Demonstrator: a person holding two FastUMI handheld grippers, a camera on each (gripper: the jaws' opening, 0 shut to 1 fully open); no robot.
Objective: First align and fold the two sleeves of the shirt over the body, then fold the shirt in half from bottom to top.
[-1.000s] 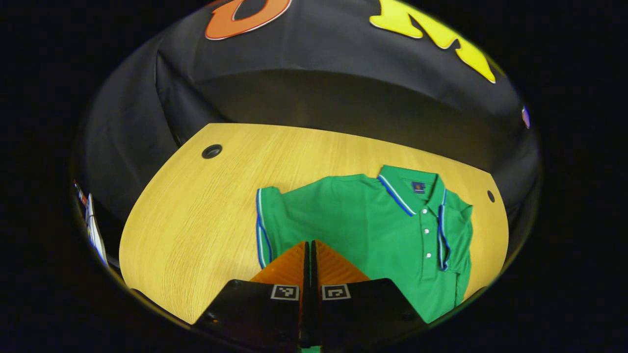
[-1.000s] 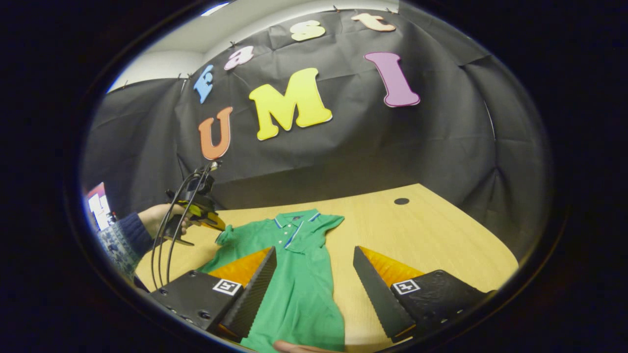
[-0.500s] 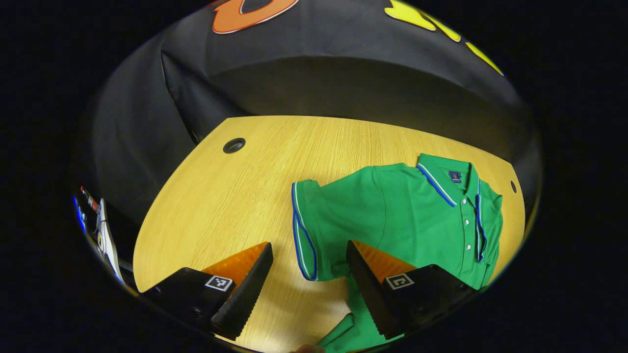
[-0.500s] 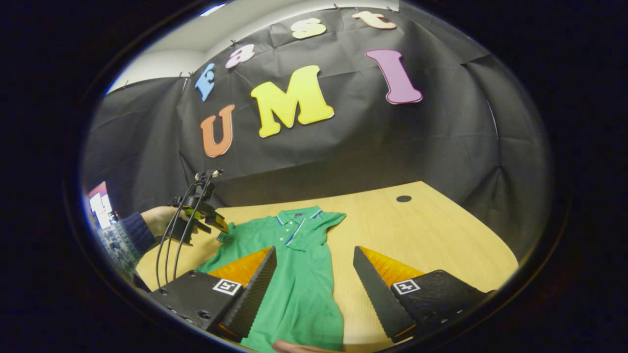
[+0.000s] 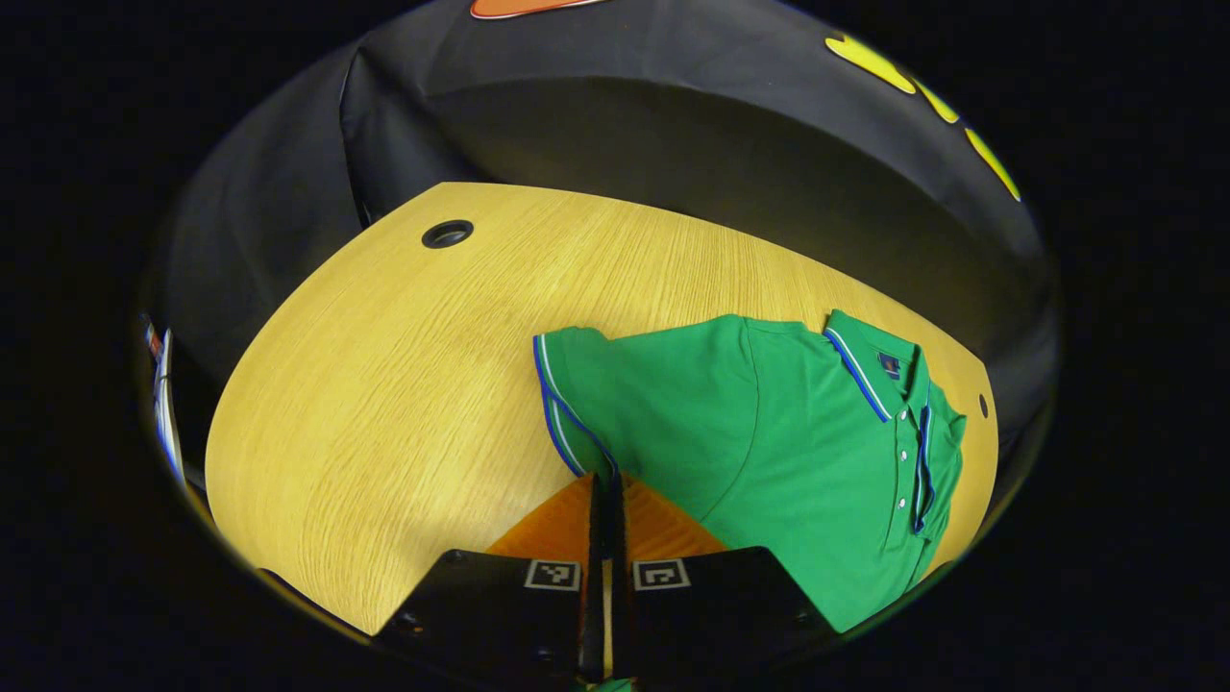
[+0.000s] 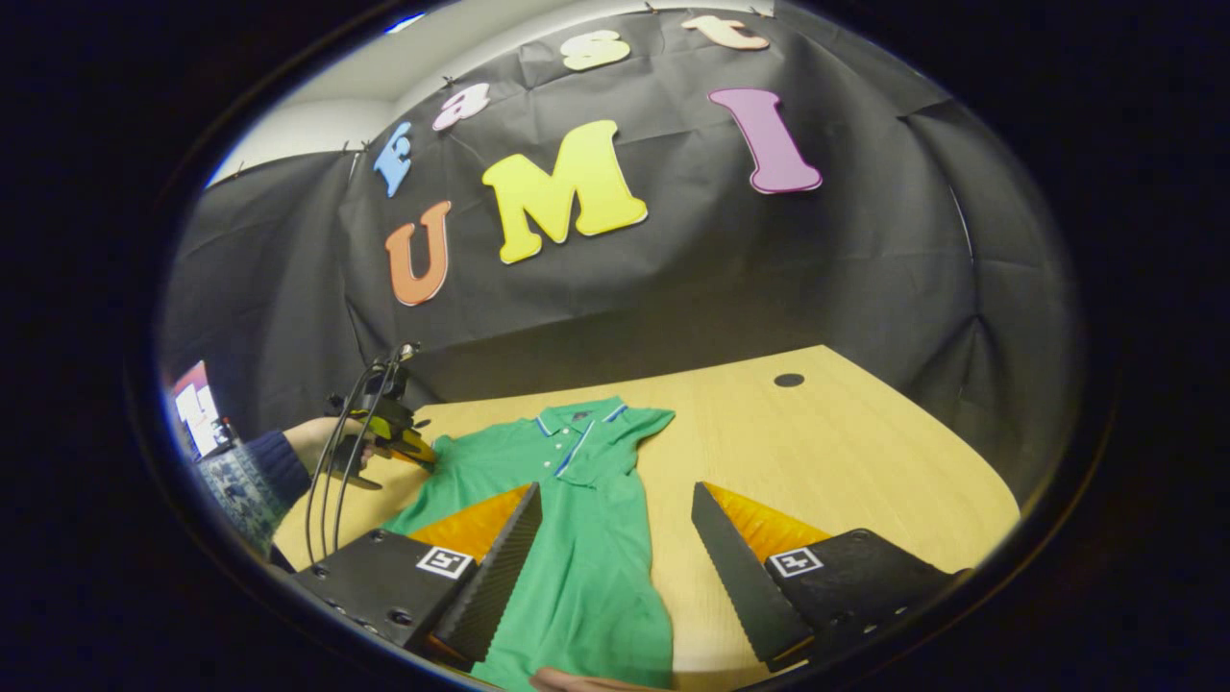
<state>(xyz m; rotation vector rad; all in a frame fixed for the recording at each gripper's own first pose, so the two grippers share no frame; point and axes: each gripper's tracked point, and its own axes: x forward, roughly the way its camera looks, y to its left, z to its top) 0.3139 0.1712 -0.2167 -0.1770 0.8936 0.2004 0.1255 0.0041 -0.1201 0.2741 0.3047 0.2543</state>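
light wood table (image 5: 384, 384) with a round cable hole (image 5: 448, 234), black cloth wall (image 6: 673, 288) behind, green polo shirt (image 5: 769, 452) flat on it, my left gripper (image 5: 605, 481) pinched onto the sleeve hem (image 5: 562, 423), my right gripper (image 6: 615, 538) spread wide above the shirt's lower body

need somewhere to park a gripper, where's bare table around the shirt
Bare wood lies on the table between the shirt sleeve and the grommet hole, and in the right gripper view between the shirt and the far hole. It is crowded at the sleeve cuff, where the left gripper is shut.
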